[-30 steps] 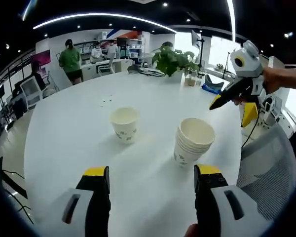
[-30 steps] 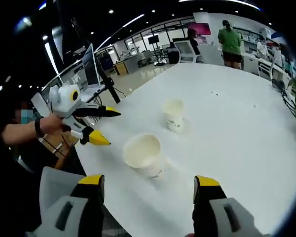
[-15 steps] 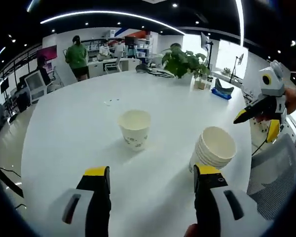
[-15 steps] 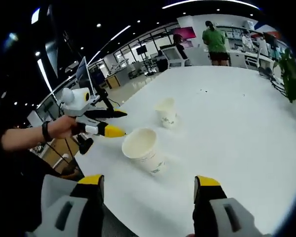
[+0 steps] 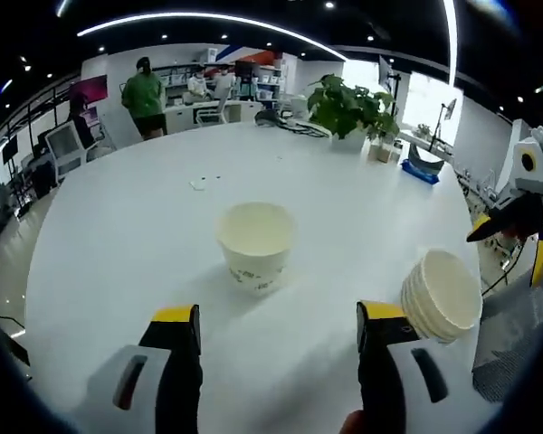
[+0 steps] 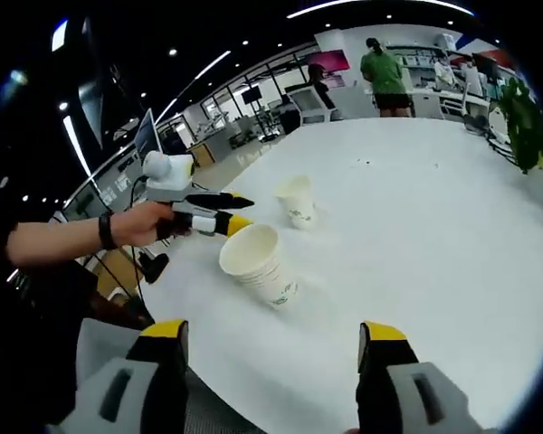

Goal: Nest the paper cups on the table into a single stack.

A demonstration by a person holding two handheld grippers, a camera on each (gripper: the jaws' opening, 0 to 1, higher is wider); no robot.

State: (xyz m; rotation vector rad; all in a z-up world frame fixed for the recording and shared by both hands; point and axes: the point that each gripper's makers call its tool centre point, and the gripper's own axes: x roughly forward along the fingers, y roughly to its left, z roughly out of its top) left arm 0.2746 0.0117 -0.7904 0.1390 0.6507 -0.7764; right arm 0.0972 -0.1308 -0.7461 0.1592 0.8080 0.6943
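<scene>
Left gripper view: the left gripper has its yellow-tipped jaws spread wide, with nothing between them. A single paper cup stands upright on the white table, ahead of the gap and nearer the left jaw. The stack of nested cups sits just beyond the right jaw tip, near the table edge. The right gripper shows at far right, its state unclear here. A potted plant stands at the far side.

Right gripper view: the right gripper is likewise agape and empty. The stack lies ahead of the gap, the single cup farther off. This view adds the person's hand holding the left gripper, its tips parted just beside the stack's rim.
</scene>
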